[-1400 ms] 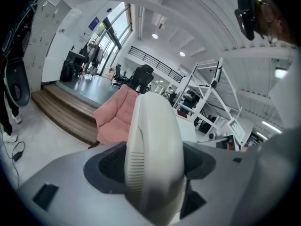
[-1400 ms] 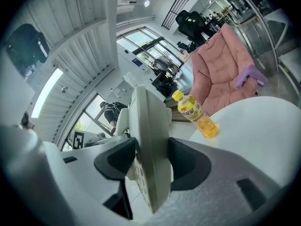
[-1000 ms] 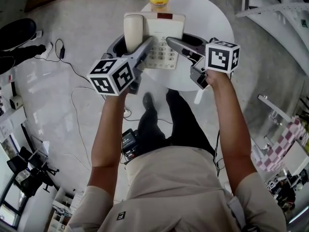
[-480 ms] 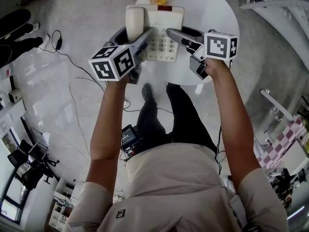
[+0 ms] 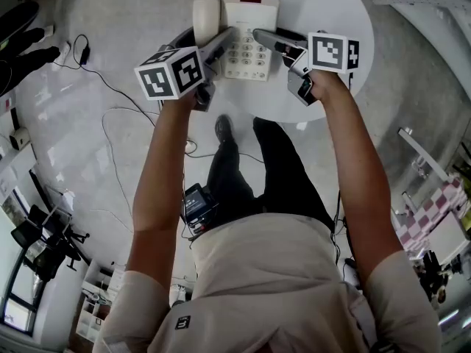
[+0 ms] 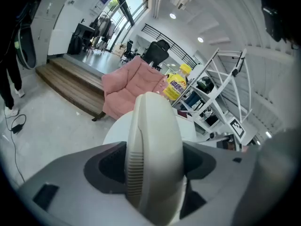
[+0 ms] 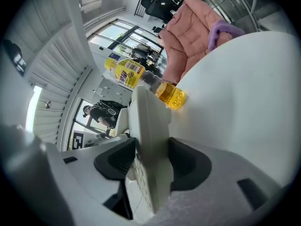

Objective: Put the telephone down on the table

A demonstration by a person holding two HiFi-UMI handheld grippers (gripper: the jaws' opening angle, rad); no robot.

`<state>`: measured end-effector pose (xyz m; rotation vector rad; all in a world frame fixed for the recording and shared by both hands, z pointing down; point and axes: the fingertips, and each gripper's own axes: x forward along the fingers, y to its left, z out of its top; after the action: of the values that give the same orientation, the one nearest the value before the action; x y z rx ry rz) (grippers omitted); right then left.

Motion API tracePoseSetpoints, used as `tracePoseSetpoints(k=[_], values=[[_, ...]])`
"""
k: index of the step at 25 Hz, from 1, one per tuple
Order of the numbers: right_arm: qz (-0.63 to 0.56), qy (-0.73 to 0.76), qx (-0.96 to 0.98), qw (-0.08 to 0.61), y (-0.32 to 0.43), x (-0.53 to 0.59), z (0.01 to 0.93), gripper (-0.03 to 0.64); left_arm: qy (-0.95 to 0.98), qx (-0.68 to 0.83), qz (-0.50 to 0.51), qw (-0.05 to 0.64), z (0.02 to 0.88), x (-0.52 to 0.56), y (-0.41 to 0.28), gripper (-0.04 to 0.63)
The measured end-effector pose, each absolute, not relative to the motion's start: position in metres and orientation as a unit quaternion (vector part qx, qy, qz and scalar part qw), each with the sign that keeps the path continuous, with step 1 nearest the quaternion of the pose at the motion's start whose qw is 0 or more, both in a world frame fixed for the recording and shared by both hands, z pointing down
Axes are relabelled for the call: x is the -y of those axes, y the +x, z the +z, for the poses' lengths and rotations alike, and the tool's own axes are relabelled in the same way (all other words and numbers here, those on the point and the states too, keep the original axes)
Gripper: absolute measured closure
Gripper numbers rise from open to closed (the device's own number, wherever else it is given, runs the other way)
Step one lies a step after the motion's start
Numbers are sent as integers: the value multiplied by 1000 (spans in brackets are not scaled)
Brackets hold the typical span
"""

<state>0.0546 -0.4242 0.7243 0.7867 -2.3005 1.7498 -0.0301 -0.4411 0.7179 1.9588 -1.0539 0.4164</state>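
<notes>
Between jaws of left gripper: handset clamped tight | right gripper: jaws pinched on base edge of telephone | telephone over white table, ahead of both grippers, tabletop contact unclear | bottle just beyond, cut off at head view's top; yellow label print unreadable

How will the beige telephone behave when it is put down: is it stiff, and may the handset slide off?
The beige plastic desk telephone seems stiff: gripped at both sides, it does not bend. Its handset likely only rests in its cradle, so tilting may shake it loose; the left gripper pins it now.
</notes>
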Motion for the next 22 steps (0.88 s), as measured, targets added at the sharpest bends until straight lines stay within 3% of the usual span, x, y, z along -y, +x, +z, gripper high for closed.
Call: tracePoseSetpoints(k=[22], values=[[596, 310, 735, 94, 53, 434, 774, 390, 747, 417, 171, 490, 769, 447, -30, 265]])
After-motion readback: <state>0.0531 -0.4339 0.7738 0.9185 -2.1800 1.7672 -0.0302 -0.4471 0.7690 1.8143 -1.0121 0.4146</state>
